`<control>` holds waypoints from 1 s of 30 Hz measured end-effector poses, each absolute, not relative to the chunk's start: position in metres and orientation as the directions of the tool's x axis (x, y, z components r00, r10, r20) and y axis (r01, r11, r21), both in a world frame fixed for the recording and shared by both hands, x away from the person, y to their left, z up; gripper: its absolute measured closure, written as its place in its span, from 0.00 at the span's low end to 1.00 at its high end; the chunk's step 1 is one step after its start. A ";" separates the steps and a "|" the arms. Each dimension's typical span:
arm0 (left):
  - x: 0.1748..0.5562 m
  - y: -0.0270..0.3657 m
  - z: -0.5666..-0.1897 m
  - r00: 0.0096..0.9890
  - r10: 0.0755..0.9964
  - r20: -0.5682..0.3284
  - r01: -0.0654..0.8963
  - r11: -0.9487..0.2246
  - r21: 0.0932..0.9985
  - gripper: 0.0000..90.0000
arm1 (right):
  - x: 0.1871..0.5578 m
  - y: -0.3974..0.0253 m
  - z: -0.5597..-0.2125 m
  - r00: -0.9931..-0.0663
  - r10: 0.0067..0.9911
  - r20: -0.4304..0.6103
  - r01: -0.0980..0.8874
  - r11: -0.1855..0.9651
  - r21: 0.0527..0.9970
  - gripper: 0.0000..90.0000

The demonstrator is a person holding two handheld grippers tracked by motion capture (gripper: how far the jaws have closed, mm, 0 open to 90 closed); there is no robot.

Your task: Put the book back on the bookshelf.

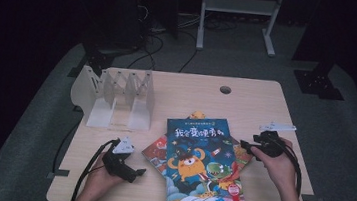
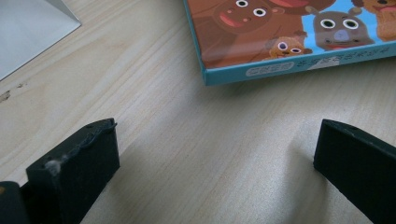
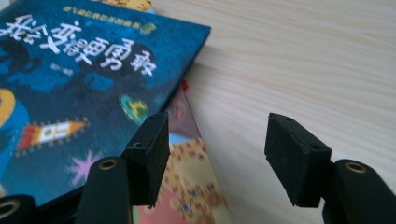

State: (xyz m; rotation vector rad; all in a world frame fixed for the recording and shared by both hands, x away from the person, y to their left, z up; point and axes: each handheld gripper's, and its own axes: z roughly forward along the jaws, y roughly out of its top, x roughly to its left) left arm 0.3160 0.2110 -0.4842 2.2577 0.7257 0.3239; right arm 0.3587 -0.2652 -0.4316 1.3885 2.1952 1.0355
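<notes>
From the high view we see a small pile of picture books on the wooden surface (image 1: pixel 247 97), the blue book (image 1: pixel 199 158) with the orange monster on top and other books (image 1: pixel 157 151) fanned out under it. Our left tongs (image 1: pixel 140 172) rest on the surface just left of the pile; our right tongs (image 1: pixel 243 144) sit at the pile's right edge.

The left gripper view gives what the high view cannot — the corner of a brown animal book (image 2: pixel 289 32) with a teal spine, lying flat just ahead of the left tongs (image 2: pixel 215 154), whose jaws stand wide apart over bare wood, holding nothing. A pale sheet-like corner (image 2: pixel 28 32) shows at the upper left; we cannot tell what it is.

The right gripper view shows the blue book's upper corner up close, white characters on the cover (image 3: pixel 88 70), with a patterned book (image 3: pixel 191 177) peeking out below. The right tongs (image 3: pixel 217 154) are open too — one jaw over the books' edge, the other over wood, gripping nothing.

Behind the pile stands a white rack (image 1: pixel 116 96) of upright dividers, its slots holding no books.
</notes>
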 end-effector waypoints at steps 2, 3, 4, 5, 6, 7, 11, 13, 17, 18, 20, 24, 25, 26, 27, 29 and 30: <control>0.316 0.211 -0.484 0.809 0.587 0.015 0.403 -0.574 0.713 0.00 | 0.364 -0.261 -0.430 -0.470 0.877 0.104 0.626 0.248 0.739 0.44; 0.316 0.211 -0.484 0.809 0.588 0.015 0.403 -0.574 0.713 0.00 | 0.367 -0.258 -0.430 -0.473 0.874 0.109 0.632 0.250 0.734 0.44; 0.316 0.211 -0.484 0.809 0.588 0.015 0.404 -0.574 0.713 0.00 | 0.370 -0.256 -0.430 -0.474 0.874 0.109 0.634 0.253 0.731 0.44; 0.316 0.211 -0.484 0.809 0.588 0.015 0.404 -0.574 0.713 0.00 | 0.370 -0.256 -0.430 -0.474 0.874 0.109 0.634 0.253 0.731 0.44; 0.316 0.211 -0.484 0.809 0.588 0.015 0.403 -0.574 0.713 0.00 | 0.375 -0.250 -0.429 -0.480 0.870 0.115 0.636 0.254 0.729 0.44; 0.316 0.211 -0.484 0.809 0.588 0.015 0.403 -0.574 0.713 0.00 | 0.378 -0.248 -0.429 -0.483 0.868 0.118 0.637 0.256 0.727 0.44; 0.316 0.211 -0.484 0.809 0.588 0.015 0.403 -0.574 0.713 0.00 | 0.386 -0.241 -0.428 -0.492 0.863 0.116 0.637 0.265 0.724 0.44; 0.316 0.211 -0.484 0.809 0.587 0.015 0.403 -0.574 0.713 0.00 | 0.395 -0.236 -0.429 -0.497 0.858 0.128 0.641 0.263 0.721 0.44; 0.316 0.211 -0.484 0.809 0.588 0.015 0.403 -0.574 0.713 0.00 | 0.403 -0.232 -0.429 -0.500 0.857 0.127 0.643 0.269 0.717 0.44; 0.316 0.211 -0.484 0.809 0.588 0.015 0.403 -0.574 0.713 0.00 | 0.406 -0.230 -0.429 -0.501 0.856 0.125 0.642 0.271 0.717 0.44; 0.316 0.211 -0.484 0.808 0.589 0.013 0.406 -0.573 0.712 0.00 | 0.417 -0.226 -0.429 -0.512 0.850 0.126 0.640 0.280 0.716 0.44; 0.316 0.211 -0.484 0.810 0.586 0.016 0.404 -0.577 0.710 0.00 | 0.427 -0.222 -0.430 -0.515 0.848 0.126 0.646 0.288 0.707 0.44; 0.316 0.211 -0.484 0.810 0.587 0.015 0.404 -0.577 0.710 0.00 | 0.435 -0.218 -0.431 -0.514 0.848 0.132 0.653 0.287 0.701 0.44; 0.316 0.211 -0.484 0.810 0.587 0.015 0.404 -0.577 0.710 0.00 | 0.435 -0.218 -0.431 -0.514 0.848 0.132 0.653 0.287 0.701 0.44; 0.316 0.211 -0.484 0.810 0.586 0.016 0.404 -0.577 0.710 0.00 | 0.441 -0.215 -0.432 -0.512 0.849 0.133 0.662 0.291 0.691 0.44; 0.316 0.211 -0.484 0.810 0.586 0.015 0.404 -0.577 0.710 0.00 | 0.443 -0.213 -0.433 -0.513 0.848 0.135 0.666 0.294 0.685 0.44; 0.316 0.211 -0.484 0.810 0.587 0.015 0.404 -0.576 0.710 0.00 | 0.446 -0.210 -0.434 -0.509 0.849 0.141 0.675 0.292 0.678 0.44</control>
